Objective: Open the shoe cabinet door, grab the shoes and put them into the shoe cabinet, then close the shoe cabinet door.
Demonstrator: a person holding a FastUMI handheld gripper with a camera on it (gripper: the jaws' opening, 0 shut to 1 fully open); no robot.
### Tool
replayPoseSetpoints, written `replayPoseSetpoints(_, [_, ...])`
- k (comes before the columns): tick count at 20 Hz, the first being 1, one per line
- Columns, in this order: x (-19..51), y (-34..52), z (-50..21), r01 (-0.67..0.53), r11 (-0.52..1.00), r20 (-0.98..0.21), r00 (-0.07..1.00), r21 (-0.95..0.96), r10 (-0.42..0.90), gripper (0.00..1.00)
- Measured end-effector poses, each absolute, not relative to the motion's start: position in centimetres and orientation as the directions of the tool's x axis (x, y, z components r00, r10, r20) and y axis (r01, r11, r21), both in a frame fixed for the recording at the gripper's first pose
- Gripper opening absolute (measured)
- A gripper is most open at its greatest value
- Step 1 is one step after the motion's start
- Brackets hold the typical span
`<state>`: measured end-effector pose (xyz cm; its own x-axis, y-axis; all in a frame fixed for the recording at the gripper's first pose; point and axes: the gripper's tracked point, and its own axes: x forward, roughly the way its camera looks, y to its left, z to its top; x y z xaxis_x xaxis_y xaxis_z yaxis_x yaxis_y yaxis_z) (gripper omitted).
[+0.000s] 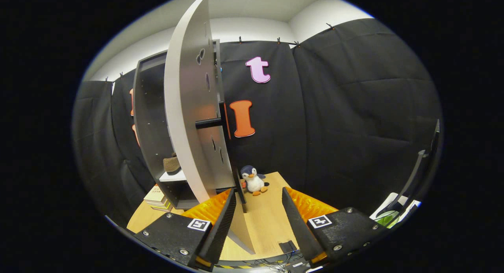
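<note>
Two fingers of my gripper (258, 222) are standing apart in front of me, holding nothing, with bare light wooden tabletop (267, 222) showing between them. I am looking at the tall dark grey shoe cabinet (151, 119), which is standing on the tabletop ahead and to the left of the fingers. Its flat pale grey door (189, 119) is swinging wide open, edge-on towards me, and the lower corner of the door is reaching down just beside my left finger; I cannot tell whether they are touching. A short black bar handle (208, 123) is sticking out from the door's face at mid height. Inside the cabinet, a brown shoe (172, 164) is sitting on a white shelf (173, 176), partly hidden by the door. Some stacked books (157, 197) are lying on the tabletop at the foot of the cabinet, on its left. A small plush penguin with a white belly and orange feet (254, 180) is sitting on the tabletop beyond the fingers, just to the right of the door's lower end, near the black cloth wall.
</note>
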<state>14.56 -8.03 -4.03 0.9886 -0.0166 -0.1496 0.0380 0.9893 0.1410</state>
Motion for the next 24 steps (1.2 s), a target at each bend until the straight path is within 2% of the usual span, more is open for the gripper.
replayPoseSetpoints(11, [14.5,-0.3,-3.5,-0.173,0.978,-0.117,0.975,0.120,0.187,0.76])
replayPoseSetpoints(20, [16.3,5.8,-3.3,-0.337,0.935,-0.095,0.933,0.105,0.347,0.80])
replayPoseSetpoints(24, [17.4,9.0,-3.3,-0.407,0.904,-0.078,0.905,0.132,0.419,0.85])
